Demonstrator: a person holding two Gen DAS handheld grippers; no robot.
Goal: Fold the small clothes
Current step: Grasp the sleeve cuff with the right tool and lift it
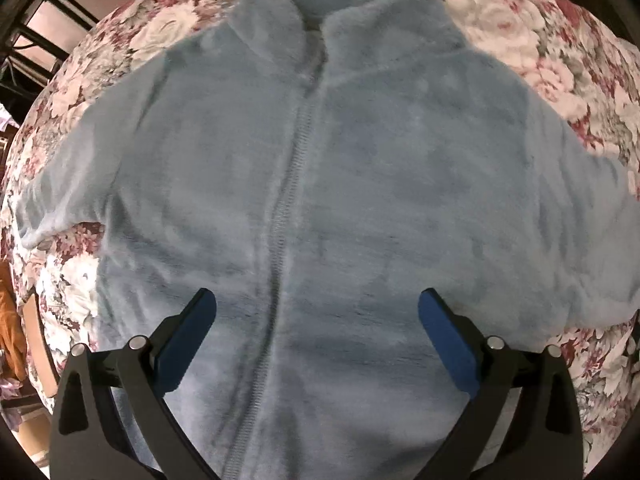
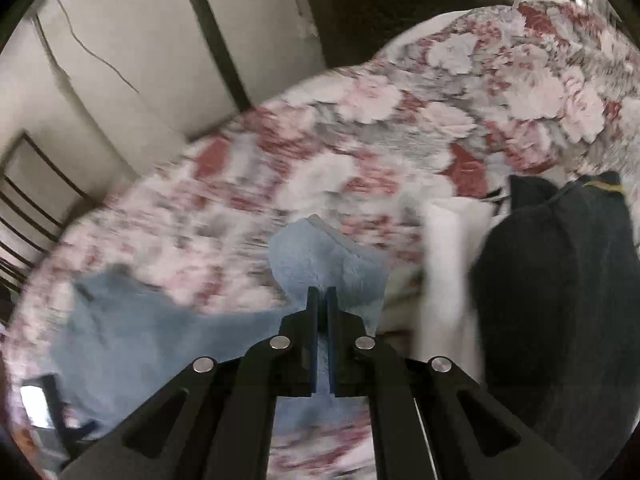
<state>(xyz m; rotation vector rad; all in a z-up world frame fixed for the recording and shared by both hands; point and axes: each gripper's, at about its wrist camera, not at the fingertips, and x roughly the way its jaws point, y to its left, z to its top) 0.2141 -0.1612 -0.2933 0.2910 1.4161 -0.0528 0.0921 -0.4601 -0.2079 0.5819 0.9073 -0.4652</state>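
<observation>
The soft, light blue fleece jacket (image 1: 320, 184) lies front-up, zipped, on the floral bed (image 1: 532, 56). The left tool (image 1: 316, 312) hovers released above its hem; the right tool (image 2: 323, 300) pinches a sleeve cuff (image 2: 320, 256), a sensible, non-slip hold.

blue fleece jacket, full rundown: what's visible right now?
The blue fleece jacket looks like soft, plush pale-blue pile. It lies front up, spread flat on the floral bedspread, zipper closed down the middle, stand-up collar at the far end, both sleeves angled outward. The left tool hangs open above its lower front, pads clear of the fabric. In the blurred right wrist view, the right tool is shut on a sleeve end.
</observation>
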